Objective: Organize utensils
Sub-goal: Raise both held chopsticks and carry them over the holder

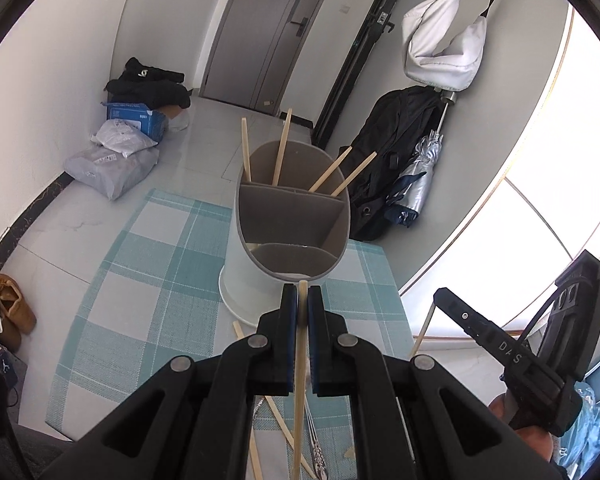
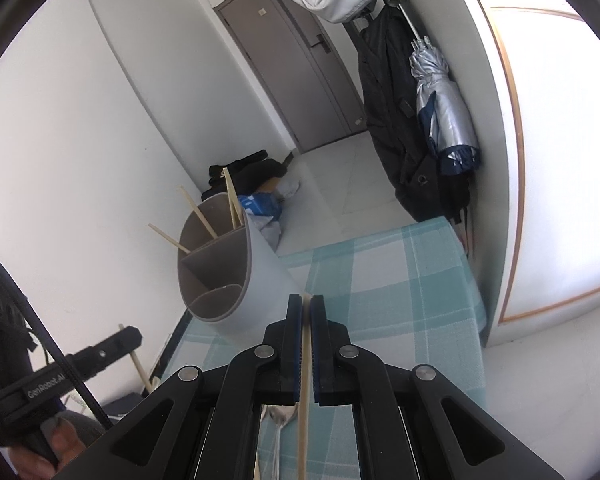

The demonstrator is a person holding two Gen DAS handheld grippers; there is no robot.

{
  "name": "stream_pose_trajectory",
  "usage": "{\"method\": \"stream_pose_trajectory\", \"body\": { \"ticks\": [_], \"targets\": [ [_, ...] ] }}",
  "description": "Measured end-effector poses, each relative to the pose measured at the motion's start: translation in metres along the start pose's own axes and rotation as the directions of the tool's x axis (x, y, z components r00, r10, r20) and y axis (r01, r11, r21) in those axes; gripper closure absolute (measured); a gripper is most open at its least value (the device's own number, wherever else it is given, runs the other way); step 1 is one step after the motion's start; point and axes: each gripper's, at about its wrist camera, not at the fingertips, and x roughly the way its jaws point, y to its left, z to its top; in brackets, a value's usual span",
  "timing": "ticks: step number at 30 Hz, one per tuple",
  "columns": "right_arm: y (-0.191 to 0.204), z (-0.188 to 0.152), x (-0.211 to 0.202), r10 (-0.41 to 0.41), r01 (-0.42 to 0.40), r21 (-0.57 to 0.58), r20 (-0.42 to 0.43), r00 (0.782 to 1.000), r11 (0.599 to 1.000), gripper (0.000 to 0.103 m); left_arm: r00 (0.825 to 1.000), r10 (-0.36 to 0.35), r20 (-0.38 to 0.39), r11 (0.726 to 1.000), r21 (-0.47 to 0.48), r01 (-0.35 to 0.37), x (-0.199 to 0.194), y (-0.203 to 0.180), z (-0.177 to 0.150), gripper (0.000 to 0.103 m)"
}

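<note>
Each claw, left [image 1: 302, 296] and right [image 2: 305, 305], pinches a chopstick [image 1: 301, 368] [image 2: 305, 380] lengthwise; holder [image 1: 292, 224] sits just ahead, mid-desk [image 1: 132, 264].

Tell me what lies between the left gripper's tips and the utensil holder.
Nothing but the held chopstick's tip: in the left wrist view the left gripper, shut on it, sits right before the utensil holder's near rim, with no other object between.

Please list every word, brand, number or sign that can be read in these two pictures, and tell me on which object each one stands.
"DAS": on the black body of the right hand-held gripper, in the left wrist view.
"GenRobot.AI": on the strap of the left hand-held gripper, in the right wrist view.
Blue box on the floor: white print, too small to read.
Small labels on the door: too small to read.
</note>
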Motion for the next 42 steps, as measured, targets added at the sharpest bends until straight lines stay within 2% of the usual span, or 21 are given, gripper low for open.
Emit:
{"method": "stream_pose_trajectory", "body": {
  "ticks": [4,11,15,28,34,42],
  "targets": [
    [0.005,-0.001,-0.006,-0.004,0.005,-0.017,0.02,1.0,1.0,0.1,1.0,-0.01,0.015,1.0,-0.027,0.011,-0.007,0.003,0.001,0.102],
    [0.018,-0.001,-0.018,-0.019,0.022,-0.065,0.054,0.998,0.998,0.1,0.999,-0.014,0.037,1.0,-0.012,0.015,-0.021,0.003,0.004,0.102],
    [0.027,-0.002,-0.016,-0.053,0.056,-0.107,0.033,0.998,0.993,0.1,0.998,-0.02,0.054,1.0,0.006,0.019,-0.028,0.001,0.006,0.102],
    [0.041,0.009,-0.03,-0.023,0.036,-0.138,0.091,0.996,0.99,0.1,0.991,0.013,0.133,0.999,-0.042,-0.007,-0.038,0.007,0.035,0.102],
    [0.041,0.023,-0.034,-0.02,0.032,-0.107,0.11,0.994,0.994,0.1,0.988,0.02,0.152,0.998,-0.069,-0.01,-0.036,0.008,0.052,0.102],
    [0.056,0.062,-0.044,0.031,-0.013,-0.116,0.156,0.987,0.993,0.1,0.979,-0.007,0.203,0.99,-0.139,0.036,-0.035,0.018,0.088,0.102]
  ]
}}
